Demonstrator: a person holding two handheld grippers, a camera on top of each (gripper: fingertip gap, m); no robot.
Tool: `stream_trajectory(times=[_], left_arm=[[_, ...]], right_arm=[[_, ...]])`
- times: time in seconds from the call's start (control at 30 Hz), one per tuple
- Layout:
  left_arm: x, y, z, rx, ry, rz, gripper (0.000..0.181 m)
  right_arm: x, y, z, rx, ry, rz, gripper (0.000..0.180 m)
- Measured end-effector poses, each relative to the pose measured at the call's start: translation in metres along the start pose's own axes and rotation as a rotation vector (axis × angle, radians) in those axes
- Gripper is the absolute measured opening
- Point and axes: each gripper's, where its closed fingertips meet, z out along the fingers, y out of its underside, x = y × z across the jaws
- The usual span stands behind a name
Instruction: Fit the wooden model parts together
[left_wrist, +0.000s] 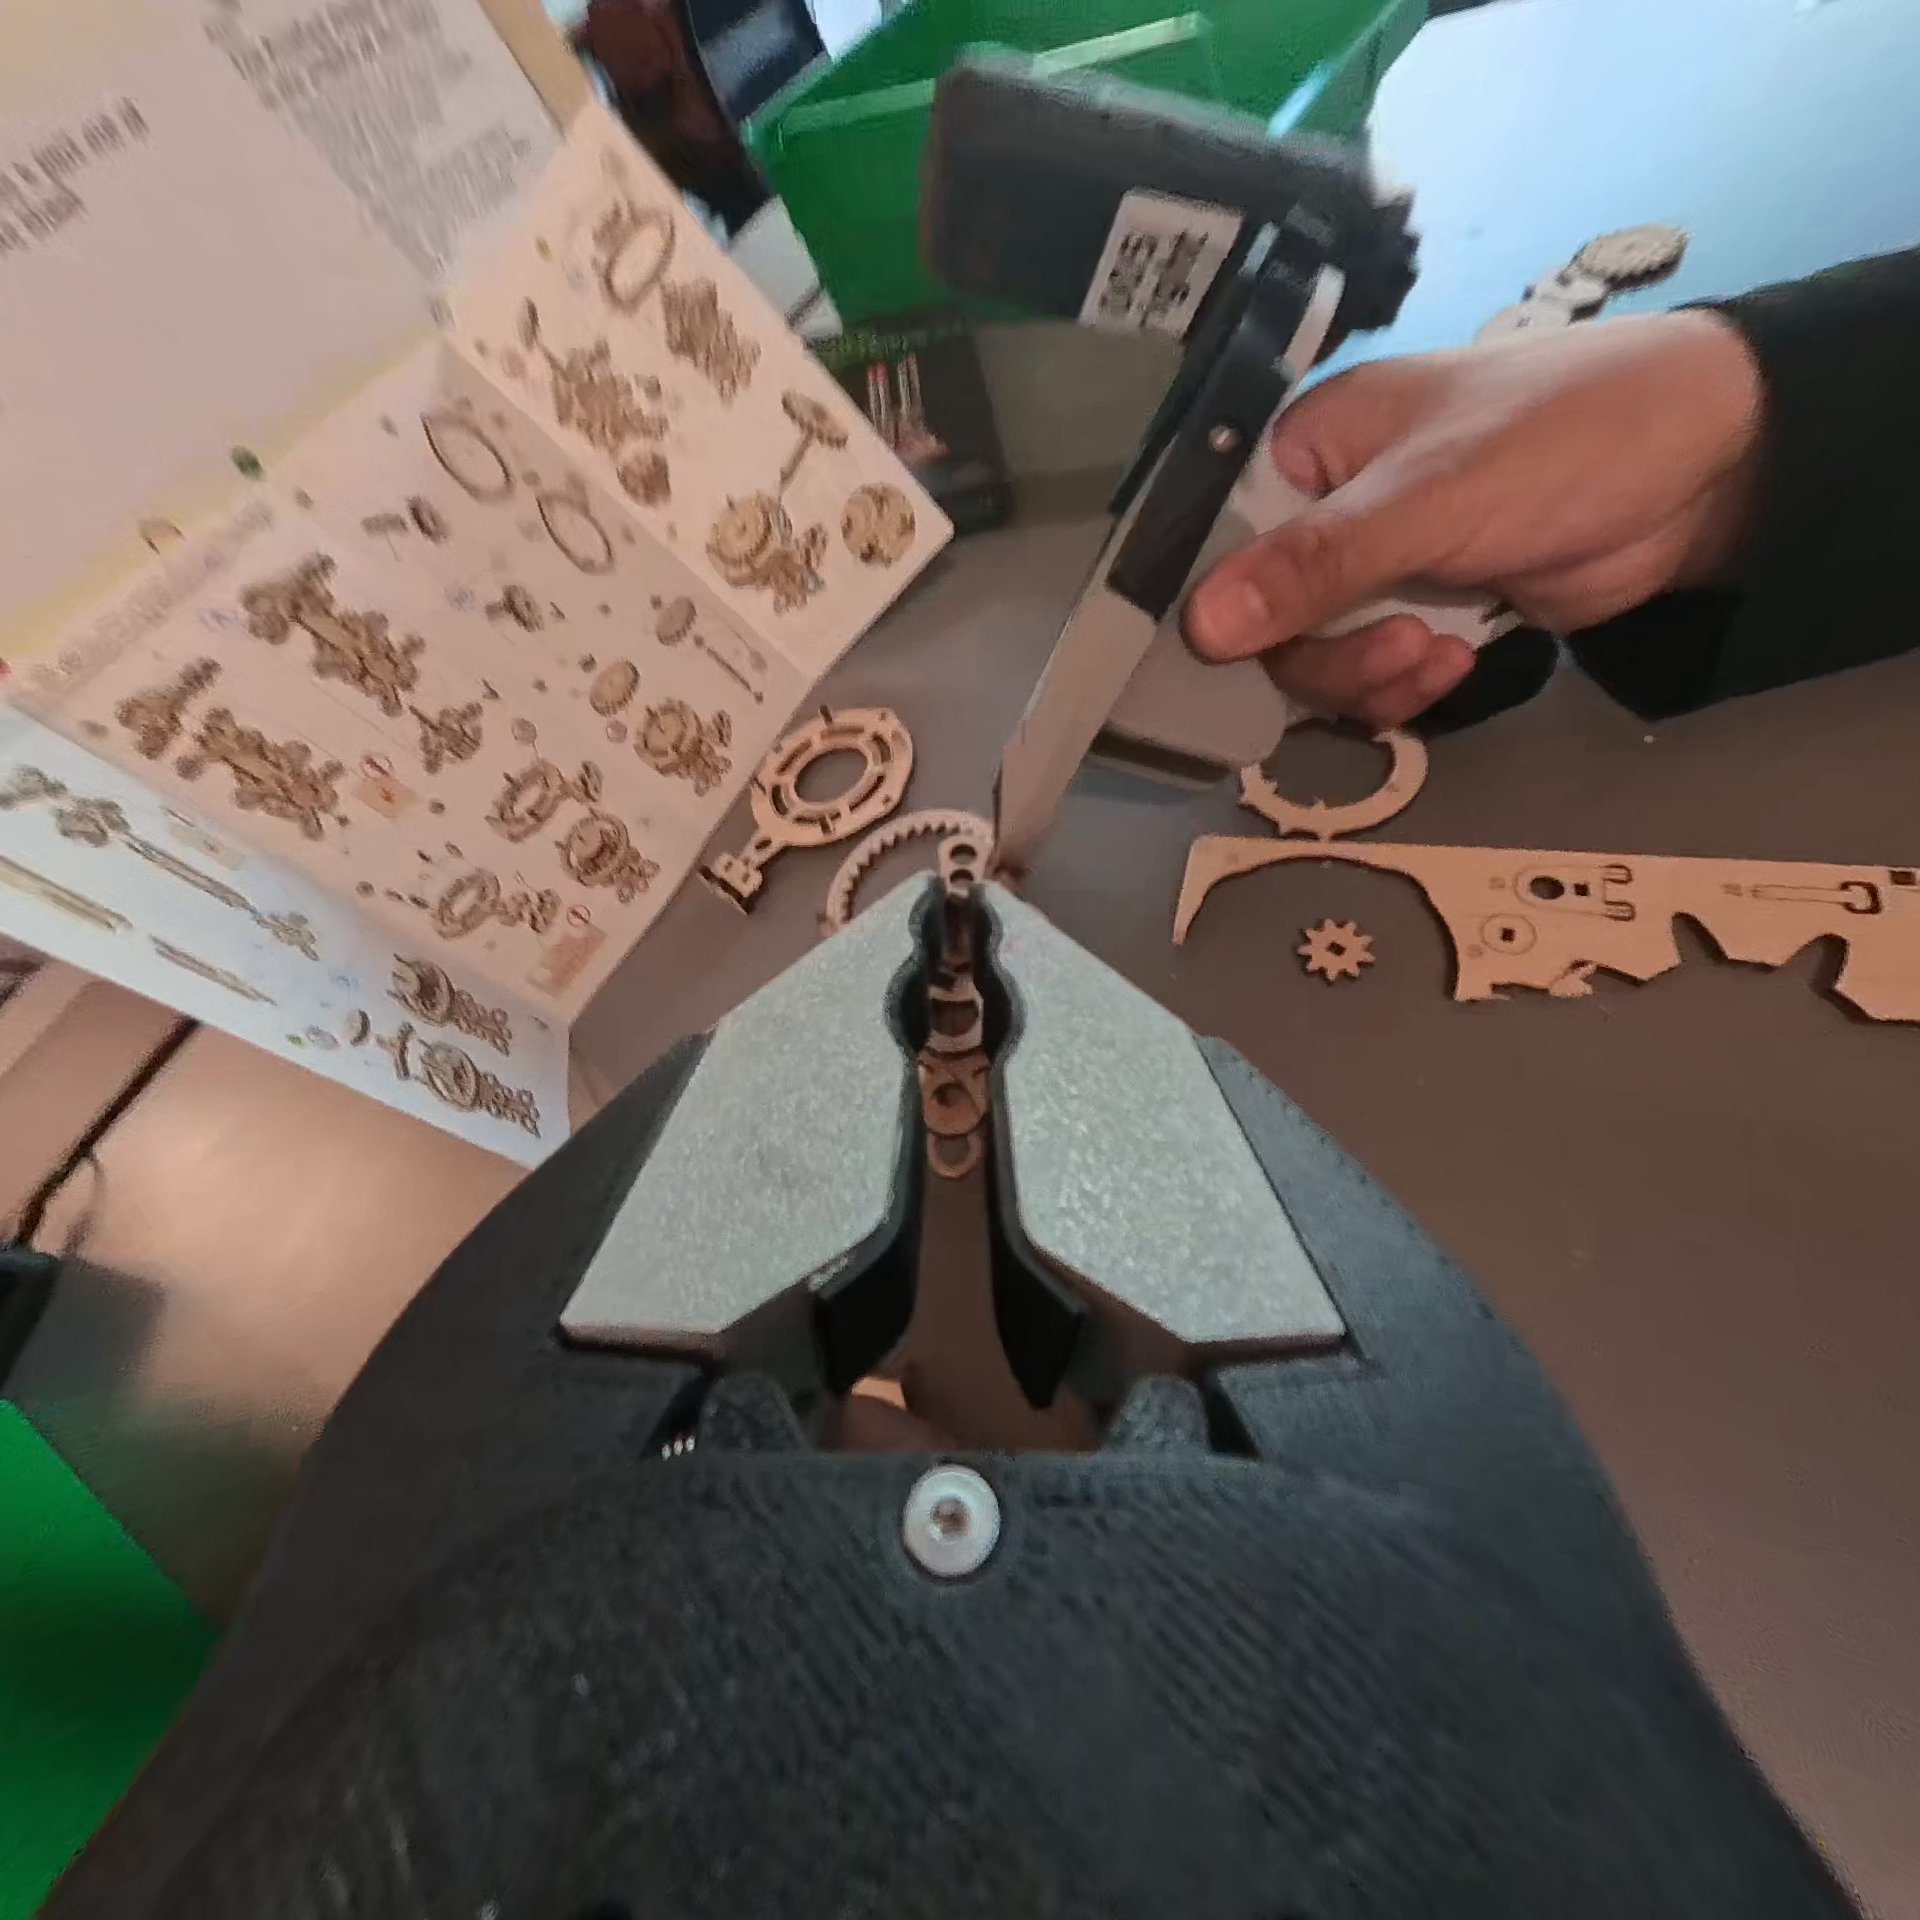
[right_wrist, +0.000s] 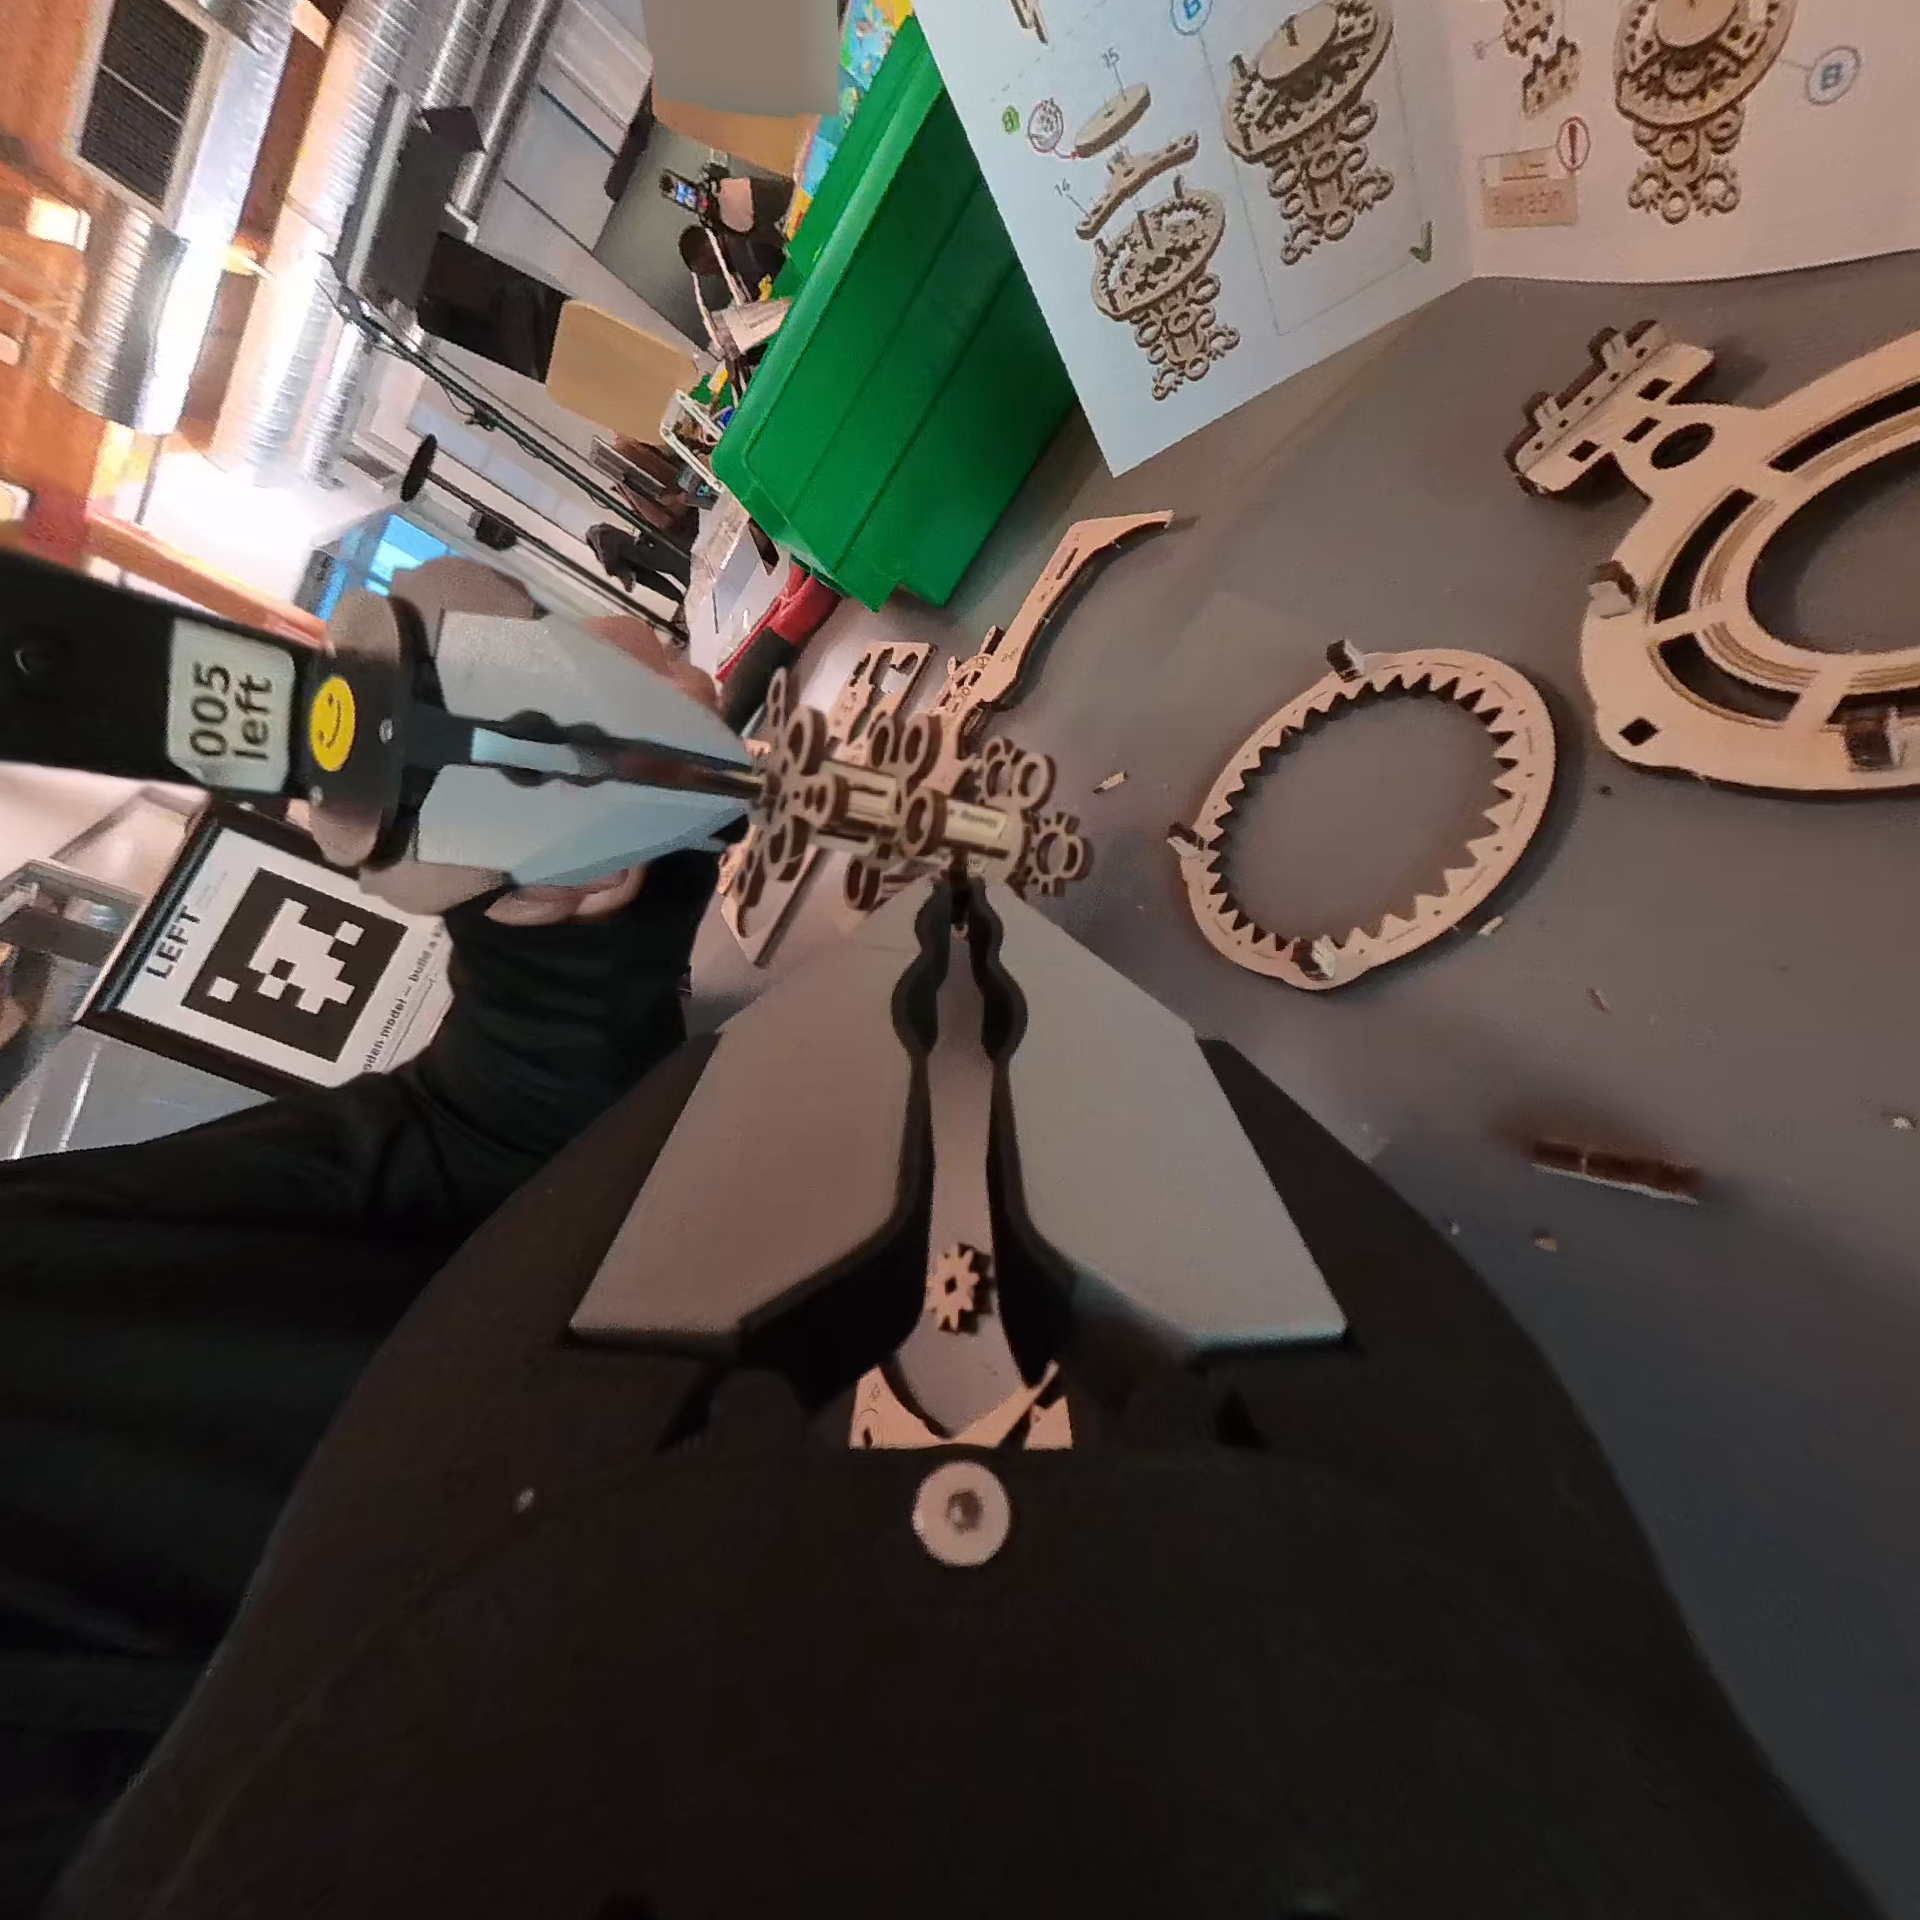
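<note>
A wooden sub-assembly (right_wrist: 894, 810) of looped plates and small gears on an axle is held above the grey table (right_wrist: 1455, 1351). My left gripper (left_wrist: 961, 894) is shut on it, and the left wrist view shows it edge-on (left_wrist: 951, 1049) between the pads. In the right wrist view the left gripper (right_wrist: 743, 790) comes in from the left and clamps the plate end. My right gripper (right_wrist: 961, 904) has its tips closed against the axle near the small end gear (right_wrist: 1055, 857). In the left wrist view the right gripper (left_wrist: 1013, 847) reaches down from the upper right, held by a hand (left_wrist: 1507, 520).
On the table lie a toothed ring (right_wrist: 1371, 821), an oval frame part (right_wrist: 1766, 623), a small loose gear (left_wrist: 1335, 948), a long flat cut sheet (left_wrist: 1558, 914) and a C-shaped piece (left_wrist: 1340, 790). An instruction booklet (left_wrist: 416, 582) stands at the left. A green bin (right_wrist: 904, 395) is behind. The tips of one gripper are about 5 cm away from the tips of the other. My right gripper's tips are some 11 cm from the C-shaped piece (left_wrist: 1340, 790).
</note>
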Motion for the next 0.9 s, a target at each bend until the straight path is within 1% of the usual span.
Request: stream_trajectory(times=[0.03, 0.1, 0.23, 0.4, 0.5, 0.57, 0.7, 0.8, 0.9], left_arm=[[0.003, -0.006, -0.002, 0.042, -0.011, 0.024, 0.000], [0.007, -0.011, -0.005, 0.083, -0.046, 0.095, 0.000], [0.009, -0.020, -0.013, 0.152, -0.150, 0.311, 0.000], [0.021, -0.032, -0.026, 0.227, -0.245, 0.650, 0.000], [0.027, -0.033, -0.028, 0.239, -0.290, 0.817, 0.000], [0.030, -0.033, -0.029, 0.249, -0.306, 0.880, 0.000], [0.036, -0.034, -0.030, 0.274, -0.310, 0.941, 0.000], [0.037, -0.039, -0.037, 0.299, -0.363, 1.003, 0.000], [0.042, -0.044, -0.043, 0.314, -0.417, 1.128, 0.000]], right_arm=[[-0.002, -0.001, 0.000, 0.006, -0.010, -0.001, 0.000], [-0.009, -0.005, 0.001, 0.028, -0.037, -0.011, 0.000], [-0.022, -0.008, 0.001, 0.043, -0.089, -0.047, 0.000], [-0.041, -0.021, -0.010, 0.115, -0.155, -0.110, 0.000], [-0.056, -0.025, -0.016, 0.141, -0.188, -0.204, 0.000], [-0.060, -0.024, -0.017, 0.138, -0.163, -0.288, 0.000], [-0.069, -0.023, -0.020, 0.137, -0.119, -0.457, 0.000], [-0.074, -0.020, -0.021, 0.132, -0.098, -0.555, 0.000], [-0.083, -0.021, -0.025, 0.162, -0.071, -0.682, 0.000]])
